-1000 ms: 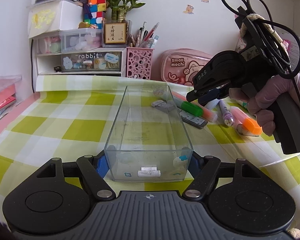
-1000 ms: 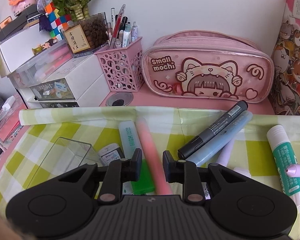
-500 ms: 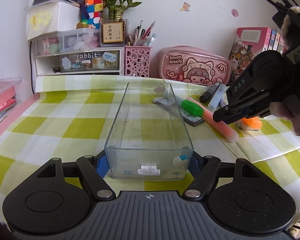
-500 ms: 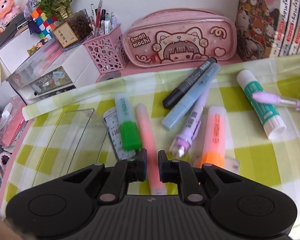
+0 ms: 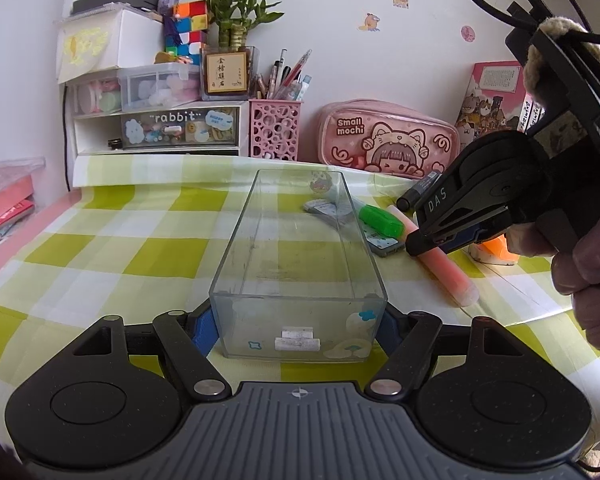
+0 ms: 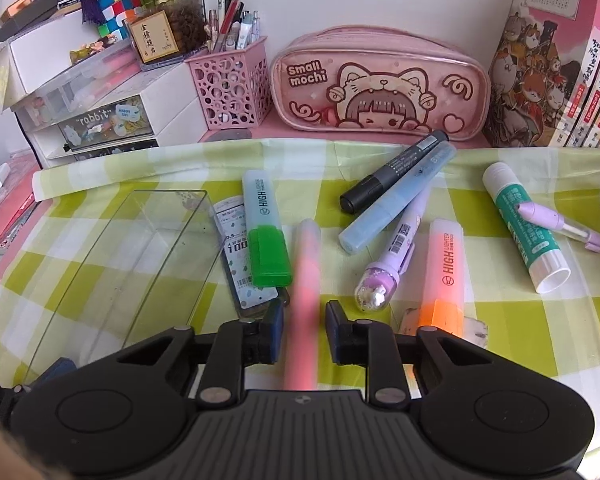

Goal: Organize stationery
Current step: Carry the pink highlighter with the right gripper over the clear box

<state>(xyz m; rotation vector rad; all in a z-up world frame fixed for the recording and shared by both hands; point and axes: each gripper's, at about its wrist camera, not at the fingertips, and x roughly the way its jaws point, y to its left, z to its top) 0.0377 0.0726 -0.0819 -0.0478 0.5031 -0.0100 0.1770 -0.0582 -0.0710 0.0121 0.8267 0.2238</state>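
Pulled back, right tool (image 6: 303,322) opening around one pink highlighter (image 6: 306,276); left tool (image 5: 298,324) clamps one clear box (image 5: 300,256).

clear tray (image 5: 300,264): empty, upright on checked cloth | pink highlighter (image 6: 305,276): beside tray, between right fingers (image 6: 274,330)

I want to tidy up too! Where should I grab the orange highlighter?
Pinch the pale barrel of the orange highlighter across its middle, coming straight down from above. It lies flat on the checked cloth, its long sides are straight, and the purple pen beside it leaves a small gap.
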